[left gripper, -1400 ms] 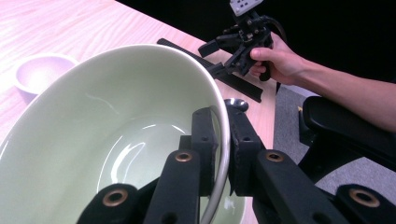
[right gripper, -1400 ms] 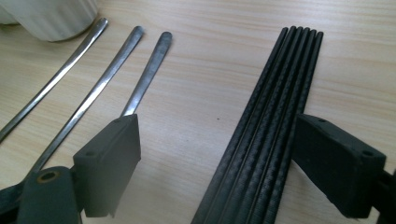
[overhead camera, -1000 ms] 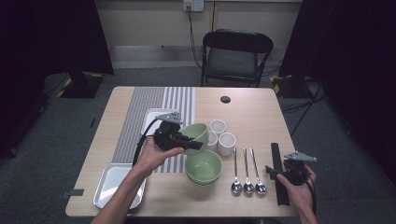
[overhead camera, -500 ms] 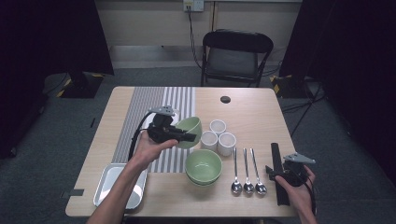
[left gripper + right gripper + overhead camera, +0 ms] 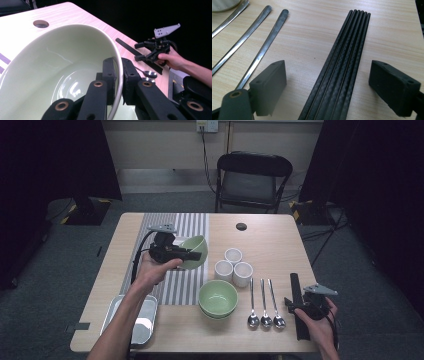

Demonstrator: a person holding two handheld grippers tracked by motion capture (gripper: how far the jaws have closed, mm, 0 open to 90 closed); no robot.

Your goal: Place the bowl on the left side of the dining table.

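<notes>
The left gripper [image 5: 119, 82] is pinching the rim of a green bowl [image 5: 60, 67], one jaw inside and one outside, so that the tilted bowl [image 5: 194, 251] is hanging clear above the striped mat [image 5: 172, 260]. The right gripper [image 5: 334, 87] is resting with its jaws apart, straddling a bundle of black chopsticks [image 5: 339, 67] beside three spoons [image 5: 265, 307], probably readying a pickup. The left gripper view is showing the rim grip closely; the high view is giving the layout: a second bowl [image 5: 218, 297], three cups [image 5: 233, 267] and a metal tray [image 5: 131, 320].
</notes>
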